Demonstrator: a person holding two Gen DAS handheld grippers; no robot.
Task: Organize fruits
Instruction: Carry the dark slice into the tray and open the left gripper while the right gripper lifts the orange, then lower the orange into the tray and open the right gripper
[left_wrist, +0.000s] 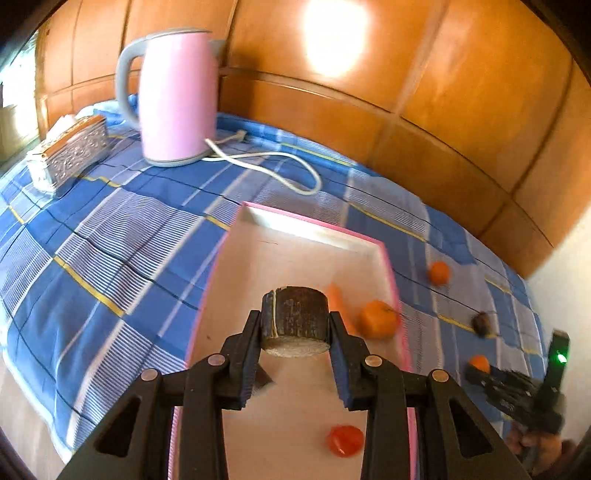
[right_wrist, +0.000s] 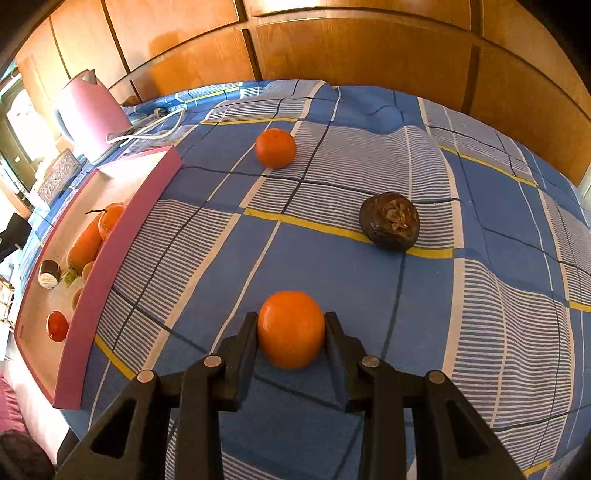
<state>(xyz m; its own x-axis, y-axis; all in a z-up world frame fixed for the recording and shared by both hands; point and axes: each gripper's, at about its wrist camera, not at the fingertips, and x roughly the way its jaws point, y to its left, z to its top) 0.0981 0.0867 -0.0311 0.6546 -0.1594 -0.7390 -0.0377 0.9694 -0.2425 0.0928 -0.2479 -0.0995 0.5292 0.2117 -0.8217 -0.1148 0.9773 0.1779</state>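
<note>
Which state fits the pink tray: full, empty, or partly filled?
Partly filled. The pink tray holds a carrot, a tangerine and a red tomato, with bare floor left.

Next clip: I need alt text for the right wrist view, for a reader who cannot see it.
The right claw is closed on an orange resting on a blue checked cloth. Beyond it on the cloth lie a second orange and a dark brown fruit. At left, a pink-rimmed tray holds a carrot, a tomato and other produce.
</note>
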